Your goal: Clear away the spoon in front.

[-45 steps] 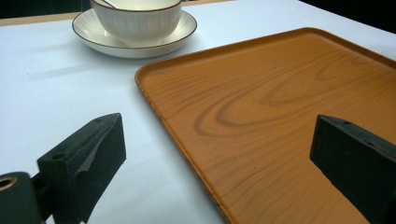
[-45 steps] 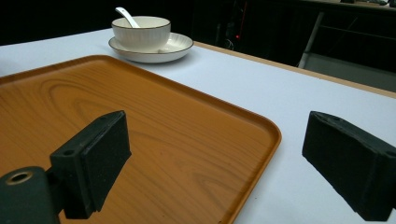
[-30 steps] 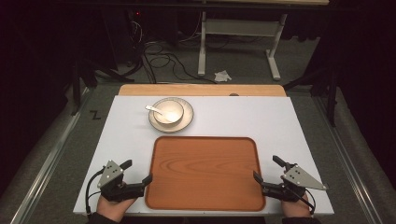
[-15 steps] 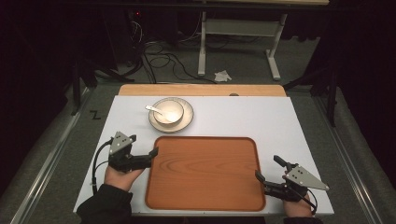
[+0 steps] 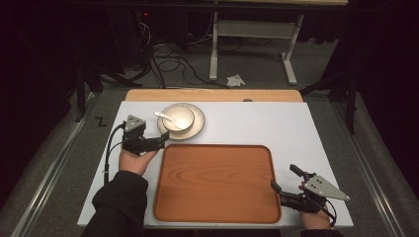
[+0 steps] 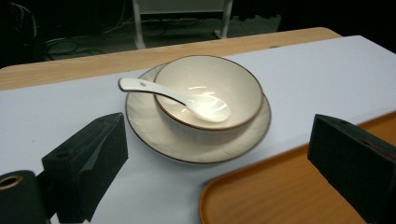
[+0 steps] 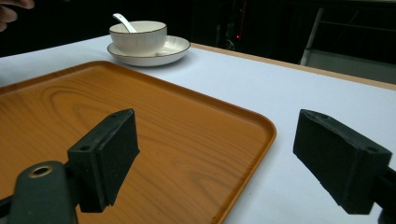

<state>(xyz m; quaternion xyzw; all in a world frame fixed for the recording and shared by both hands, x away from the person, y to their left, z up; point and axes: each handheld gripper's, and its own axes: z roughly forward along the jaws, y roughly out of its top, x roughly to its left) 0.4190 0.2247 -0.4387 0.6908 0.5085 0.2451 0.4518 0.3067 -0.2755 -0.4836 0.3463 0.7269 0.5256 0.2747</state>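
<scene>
The left gripper [image 5: 160,141] hovers low over the white tabletop [image 5: 276,123], its fingers [image 6: 86,163] spread wide with nothing between them. They aim at the plate [image 6: 154,135] that carries the bowl [image 6: 233,79]; in the left gripper view both sit just ahead of the fingertips, centred in the gap but not touched. A white spoon [image 6: 187,98] lies in the bowl, its scoop resting on the bowl's inner floor. Its long axis runs slantwise: from the scoop the handle climbs over the rim on the side of the left-hand finger and points away from the gripper, sticking out above the plate's edge. Under the right-hand finger lies the near corner of the wooden tray [image 6: 280,191], just beside the plate.

The right gripper [image 5: 284,182] is held at the tray's [image 5: 212,182] opposite, nearer corner, well apart from the bowl [image 5: 179,118]. Its fingers [image 7: 109,154] also stand wide and empty, one above the tray's rim [image 7: 261,135], the other over bare tabletop, with plate and bowl far ahead.
</scene>
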